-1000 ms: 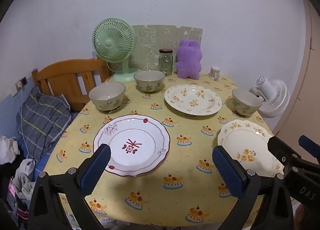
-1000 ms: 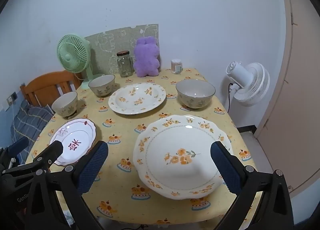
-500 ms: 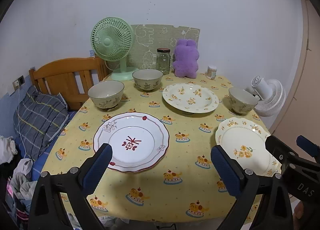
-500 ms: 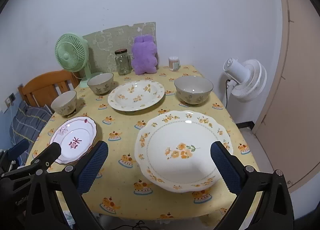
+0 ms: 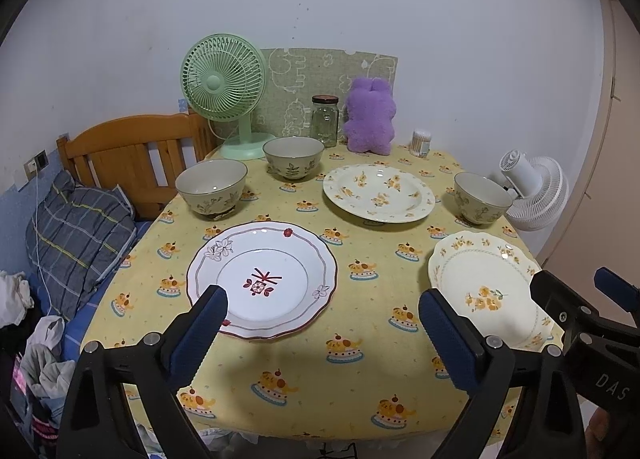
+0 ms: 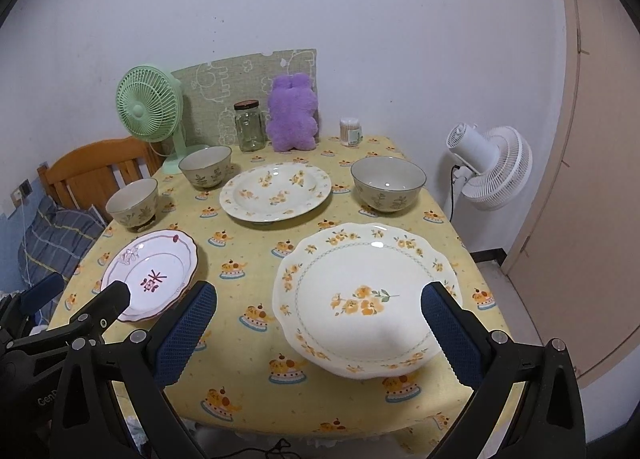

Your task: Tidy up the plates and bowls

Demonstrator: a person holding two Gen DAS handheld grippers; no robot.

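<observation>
Left gripper (image 5: 322, 333): jaws held apart before the red-trimmed plate (image 5: 262, 279).
Right gripper (image 6: 318, 333): jaws spread apart before the orange-flowered plate (image 6: 366, 299).

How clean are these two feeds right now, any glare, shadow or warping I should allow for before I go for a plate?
Left wrist view: sharp, evenly lit; soft gripper shadow on the tablecloth near the red-pattern plate; fisheye bends the edges, dark corners. Right wrist view: equally sharp; small glare spots on the orange-flower plate rim, a soft shadow across its near edge; door frame bows.
</observation>
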